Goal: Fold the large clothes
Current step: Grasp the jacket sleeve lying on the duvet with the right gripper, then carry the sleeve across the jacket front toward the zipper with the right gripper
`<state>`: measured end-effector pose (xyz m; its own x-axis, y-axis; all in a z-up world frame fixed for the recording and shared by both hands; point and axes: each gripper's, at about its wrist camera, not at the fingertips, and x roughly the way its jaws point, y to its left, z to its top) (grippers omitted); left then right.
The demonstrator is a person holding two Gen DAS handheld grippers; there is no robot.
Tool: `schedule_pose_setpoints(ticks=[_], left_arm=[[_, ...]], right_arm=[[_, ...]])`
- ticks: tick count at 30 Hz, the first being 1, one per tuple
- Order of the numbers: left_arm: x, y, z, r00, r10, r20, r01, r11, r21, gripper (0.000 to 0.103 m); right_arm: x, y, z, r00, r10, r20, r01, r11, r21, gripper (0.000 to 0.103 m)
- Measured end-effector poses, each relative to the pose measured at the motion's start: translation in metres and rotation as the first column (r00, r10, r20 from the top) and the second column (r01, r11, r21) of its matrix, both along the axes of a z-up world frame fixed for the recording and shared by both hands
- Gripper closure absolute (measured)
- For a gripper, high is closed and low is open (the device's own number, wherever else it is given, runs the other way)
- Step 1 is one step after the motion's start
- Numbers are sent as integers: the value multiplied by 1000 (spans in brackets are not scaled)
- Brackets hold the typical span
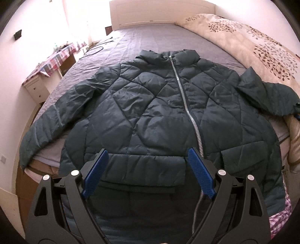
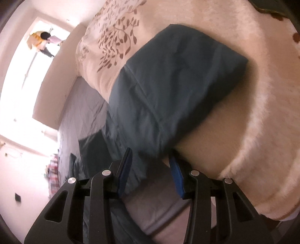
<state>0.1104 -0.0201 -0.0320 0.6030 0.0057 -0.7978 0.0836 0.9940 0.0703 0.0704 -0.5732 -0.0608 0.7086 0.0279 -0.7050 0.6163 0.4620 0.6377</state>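
A dark teal quilted puffer jacket (image 1: 150,105) lies face up on the bed, zipped, with its collar far and both sleeves spread. Its hem hangs over the near bed edge. My left gripper (image 1: 148,155) is open above the hem, its blue pads on either side of the hem's middle. The right sleeve (image 2: 168,90) lies up on the beige blanket. My right gripper (image 2: 150,155) is open, with its jaws on either side of the lower edge of that sleeve; I cannot tell if they touch it.
A grey quilted bedspread (image 1: 142,41) covers the bed. A beige leaf-print blanket (image 1: 253,43) is piled along its right side, and also shows in the right wrist view (image 2: 262,112). A side table with a plaid cloth (image 1: 56,58) stands at the left. A white headboard (image 1: 159,13) is far.
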Motion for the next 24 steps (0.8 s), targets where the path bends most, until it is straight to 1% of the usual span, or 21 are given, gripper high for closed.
schedule_pose_setpoints(ticks=[1,4,5,6,7,8,10,13,14,16,18,19,21,24], left_arm=[[0,1,0,1000,2,-1,-2,1000,-2,17],[0,4,-2,1000,10,-3,-10,1000,-12,17],[1,6,-2,1000,13,-5,-13,1000,-17,17],[1,7,-3,1000,15,-5,-16,1000,-22,17],[1,9,-3,1000,19,-7,-19,999,-28,17],[0,11,-3,1000,21,-7,-22,999,-33,17],[-2,15,-1,1000,30,1,-29,999,-46,17],[-4,23,1,999,40,17,-39,997,-60,17],[-5,26,2,999,45,23,-44,997,-67,17],[-5,32,3,998,56,32,-54,995,-79,17],[-5,40,4,997,70,40,-66,993,-95,17],[-5,44,5,996,78,46,-73,992,-103,17],[-6,52,6,994,94,56,-87,989,-117,17],[-7,66,8,990,123,71,-112,984,-138,17]], right_arm=[[-2,1,1,1000,-5,24,5,1000,3,60],[-1,1,5,999,-17,40,17,1000,-10,60],[-1,1,7,999,-22,37,23,999,-22,65],[2,0,9,999,-28,26,29,998,-46,76],[4,-1,13,999,-31,16,33,996,-78,91],[7,-1,16,999,-28,16,29,995,-94,95],[14,2,27,1000,-28,15,30,990,-138,97],[29,27,59,998,42,54,-27,966,-257,97],[36,43,75,994,87,65,-62,945,-323,98],[48,74,100,981,174,83,-123,899,-421,98],[63,118,129,950,295,102,-201,828,-524,98],[68,134,137,935,338,106,-228,802,-553,98],[88,190,157,873,477,100,-319,715,-622,98],[113,263,166,774,631,55,-430,588,-685,98]])
